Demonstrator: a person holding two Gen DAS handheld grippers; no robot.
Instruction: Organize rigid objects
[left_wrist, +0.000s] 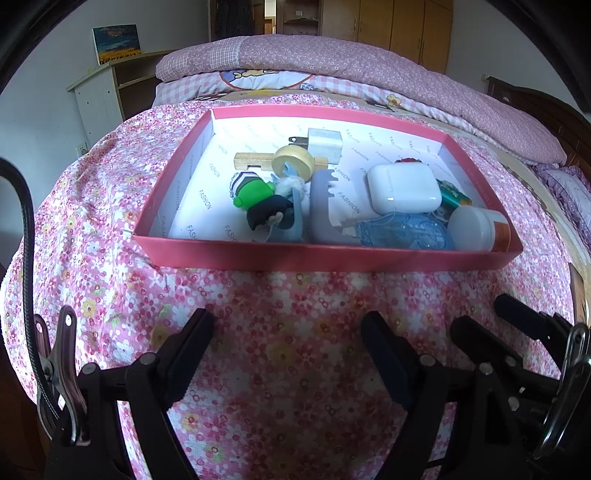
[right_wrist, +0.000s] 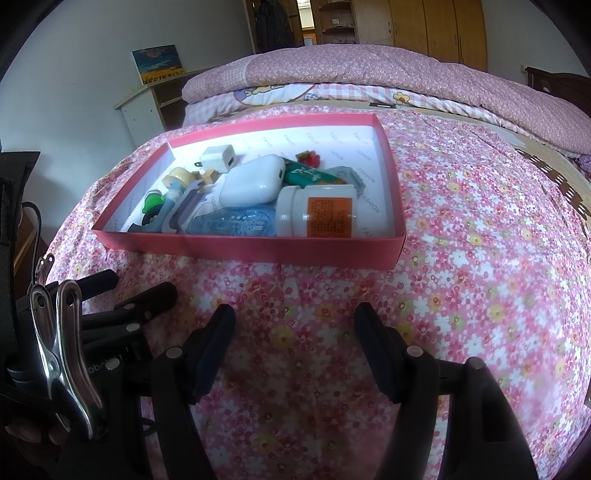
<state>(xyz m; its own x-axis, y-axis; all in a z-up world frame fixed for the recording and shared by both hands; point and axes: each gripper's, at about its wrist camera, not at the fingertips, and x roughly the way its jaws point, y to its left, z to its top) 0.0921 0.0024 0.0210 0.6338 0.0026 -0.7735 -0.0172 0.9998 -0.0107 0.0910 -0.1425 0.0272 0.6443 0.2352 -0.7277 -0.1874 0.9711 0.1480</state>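
A shallow pink box (left_wrist: 325, 256) (right_wrist: 258, 247) lies on the floral cloth and holds several small items. Inside are a white earbud case (left_wrist: 402, 188) (right_wrist: 255, 182), a white bottle with an orange label (left_wrist: 480, 229) (right_wrist: 317, 216), a blue correction tape (left_wrist: 402, 230) (right_wrist: 232, 221), a white charger plug (left_wrist: 325, 144) (right_wrist: 218, 158), a wooden key (left_wrist: 280, 162), a green toy (left_wrist: 255, 190) and a grey clip (left_wrist: 323, 210). My left gripper (left_wrist: 288, 325) stands open over bare cloth in front of the box. My right gripper (right_wrist: 295, 314) is also open, empty, in front of the box.
The floral cloth (right_wrist: 480, 240) stretches wide to the right of the box. A folded pink quilt (left_wrist: 351, 62) lies behind. A low wooden shelf (left_wrist: 107, 92) stands at the back left. The right gripper's fingers (left_wrist: 524, 321) show at the lower right of the left wrist view.
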